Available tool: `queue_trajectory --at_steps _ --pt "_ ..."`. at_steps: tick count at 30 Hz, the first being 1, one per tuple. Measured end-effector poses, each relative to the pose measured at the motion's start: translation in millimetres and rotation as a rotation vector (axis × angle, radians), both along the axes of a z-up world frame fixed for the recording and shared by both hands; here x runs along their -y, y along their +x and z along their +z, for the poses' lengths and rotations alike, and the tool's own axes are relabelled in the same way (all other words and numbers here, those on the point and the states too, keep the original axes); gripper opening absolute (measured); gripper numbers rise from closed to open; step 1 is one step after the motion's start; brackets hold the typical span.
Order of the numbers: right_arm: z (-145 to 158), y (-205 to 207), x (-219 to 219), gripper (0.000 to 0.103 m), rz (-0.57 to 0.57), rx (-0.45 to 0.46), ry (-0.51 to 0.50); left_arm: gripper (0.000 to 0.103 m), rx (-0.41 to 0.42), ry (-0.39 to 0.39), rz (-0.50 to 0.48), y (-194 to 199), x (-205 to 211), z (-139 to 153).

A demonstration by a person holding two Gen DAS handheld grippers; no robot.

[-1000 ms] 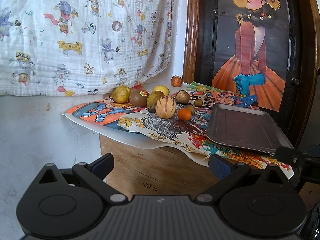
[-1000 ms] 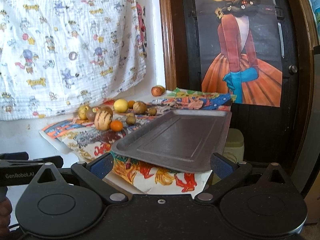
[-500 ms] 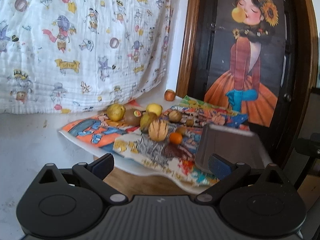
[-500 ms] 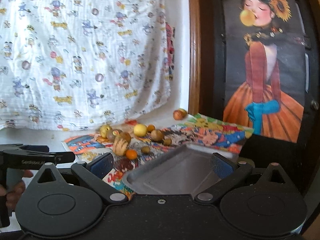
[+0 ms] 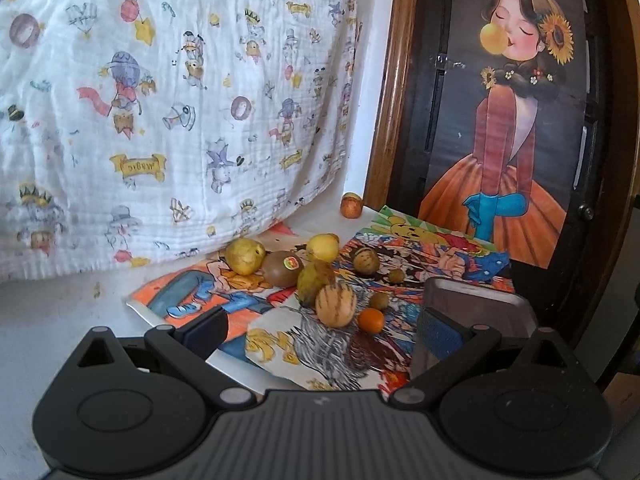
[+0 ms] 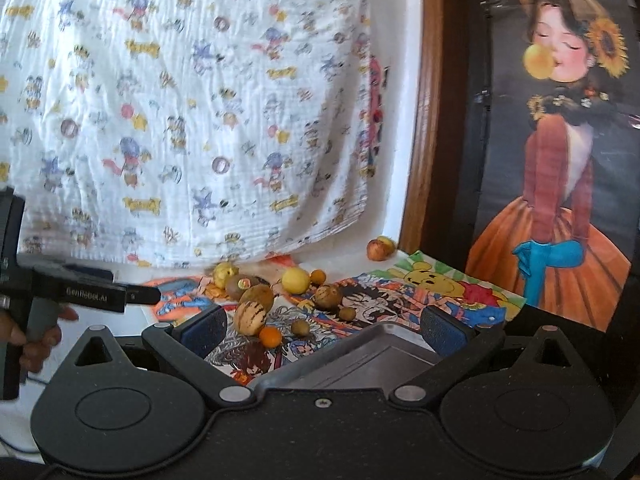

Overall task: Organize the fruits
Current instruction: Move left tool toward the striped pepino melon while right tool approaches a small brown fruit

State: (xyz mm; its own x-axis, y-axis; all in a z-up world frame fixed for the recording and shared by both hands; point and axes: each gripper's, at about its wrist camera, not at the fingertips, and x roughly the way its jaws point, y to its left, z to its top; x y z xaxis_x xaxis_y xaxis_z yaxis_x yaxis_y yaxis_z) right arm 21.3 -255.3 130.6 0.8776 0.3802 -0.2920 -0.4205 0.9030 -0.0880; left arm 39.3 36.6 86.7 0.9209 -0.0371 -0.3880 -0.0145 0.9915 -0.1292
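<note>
Grey metal tray [image 6: 360, 360] lies just under my empty, wide-open right gripper [image 6: 324, 326]; striped tan melon [image 5: 335, 304] sits at twelve o'clock of the empty, open left gripper [image 5: 320, 326], probably nearer.

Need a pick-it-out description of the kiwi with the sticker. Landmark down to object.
Start at the cartoon-print blanket hanging on the wall; the fruit cluster lies just below it on the colourful cartoon posters. At the cluster's back left, beside the bumpy yellow fruit, sits the kiwi. It is the only brown, fuzzy-looking fruit carrying a small round sticker on top.
</note>
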Motion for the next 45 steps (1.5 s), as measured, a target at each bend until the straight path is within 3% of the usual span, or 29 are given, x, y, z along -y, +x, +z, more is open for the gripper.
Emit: queue_trajectory --at_steps 7,14,21,28,35,45 --pt "-6.9 60.3 -15.4 0.103 0.101 -0.072 -0.106 0.103 -0.085 0.006 -0.006 39.8 -19.4 -0.7" --pt "-38.6 119.1 -41.2 0.102 0.195 -0.161 -0.239 0.103 -0.143 0.0 -0.074 88.2 -26.1 -18.6" --pt "-64.5 157.6 -51.7 0.102 0.261 -0.144 -0.404 0.103 -0.189 -0.034 -0.099 125.7 -24.3 -37.7" --pt "-71.3 216.7 -58.1 0.093 0.271 -0.206 -0.363 0.102 -0.238 -0.129 -0.094 151.9 -24.9 -52.6" --pt "-87.8 264.3 -76.1 0.07 0.317 -0.301 -0.3 0.102 -0.274 -0.215 -0.063 175.2 -15.9 -64.4" --pt "-113.1 300.6 -89.0 0.053 0.365 -0.442 -0.178 0.09 -0.319 -0.375 -0.039 198.0 -17.9 -81.4"
